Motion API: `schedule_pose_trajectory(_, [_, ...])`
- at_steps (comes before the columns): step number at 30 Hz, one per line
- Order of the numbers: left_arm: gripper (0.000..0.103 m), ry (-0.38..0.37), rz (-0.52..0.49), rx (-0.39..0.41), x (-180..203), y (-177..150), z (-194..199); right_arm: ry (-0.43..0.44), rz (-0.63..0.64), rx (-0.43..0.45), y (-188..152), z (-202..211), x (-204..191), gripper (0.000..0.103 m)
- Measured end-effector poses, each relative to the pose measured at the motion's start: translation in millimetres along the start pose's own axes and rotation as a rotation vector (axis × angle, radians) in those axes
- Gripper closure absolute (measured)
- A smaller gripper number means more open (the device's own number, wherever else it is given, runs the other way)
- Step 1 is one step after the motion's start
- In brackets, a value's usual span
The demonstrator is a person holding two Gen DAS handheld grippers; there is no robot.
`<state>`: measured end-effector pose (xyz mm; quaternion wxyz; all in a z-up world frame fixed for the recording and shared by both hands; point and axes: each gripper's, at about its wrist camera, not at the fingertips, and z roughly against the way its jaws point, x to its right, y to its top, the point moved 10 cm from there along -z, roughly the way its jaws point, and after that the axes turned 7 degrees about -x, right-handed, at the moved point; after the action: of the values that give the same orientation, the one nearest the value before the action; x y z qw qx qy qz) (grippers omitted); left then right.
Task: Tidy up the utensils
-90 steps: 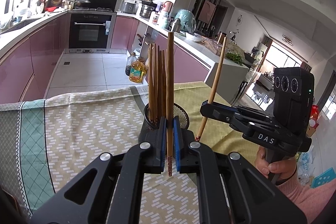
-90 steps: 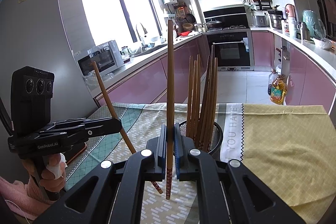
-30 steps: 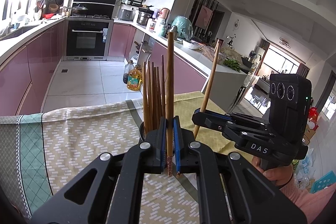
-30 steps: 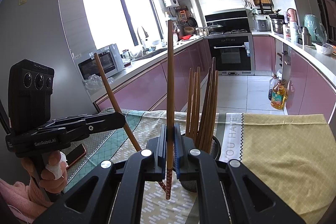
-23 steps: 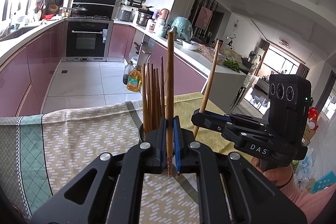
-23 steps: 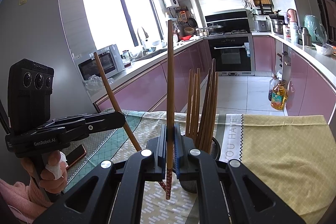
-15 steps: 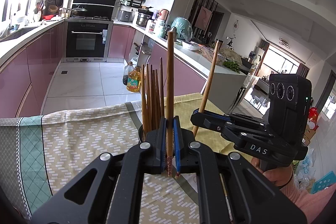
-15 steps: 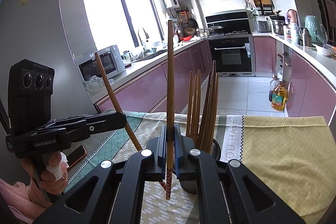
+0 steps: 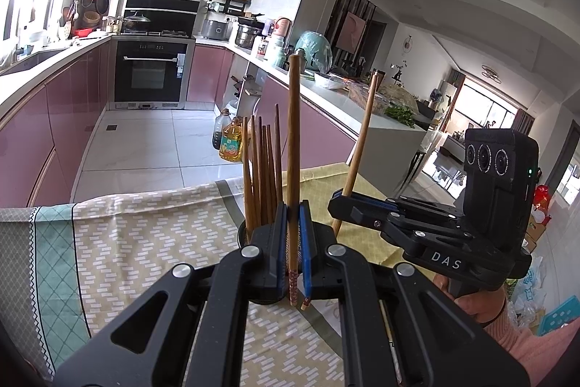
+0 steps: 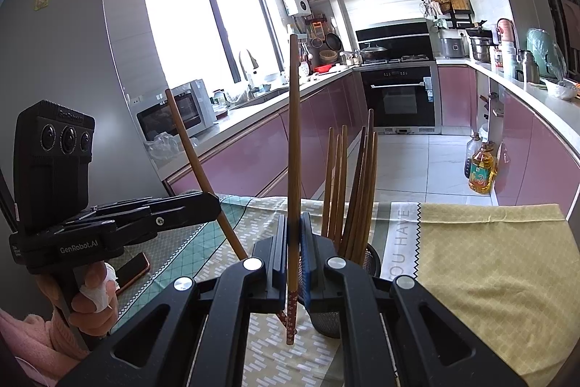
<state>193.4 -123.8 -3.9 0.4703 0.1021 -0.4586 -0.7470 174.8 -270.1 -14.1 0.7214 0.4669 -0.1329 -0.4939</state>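
Left gripper clamped on single chopstick, held upright. Right gripper likewise pinching own chopstick, also upright. Both hover just in front of mesh holder packed with bundle of chopsticks. Holder stands on bench over patterned cloth. Phone lies on cloth near left hand.

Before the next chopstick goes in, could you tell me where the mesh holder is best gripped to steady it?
Grip the mesh holder by its rim, coming from the side at rim height: the chopsticks in it stand upright and splay above the opening, so coming from above would likely knock them.
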Motion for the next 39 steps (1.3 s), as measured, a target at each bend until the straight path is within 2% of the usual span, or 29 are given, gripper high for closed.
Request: schedule_pose_trajectory(39, [0.096,0.004,-0.028,0.056,8.4,19.1,9.5,0.016,0.010,0.052,16.4,7.3,5.6,0.097])
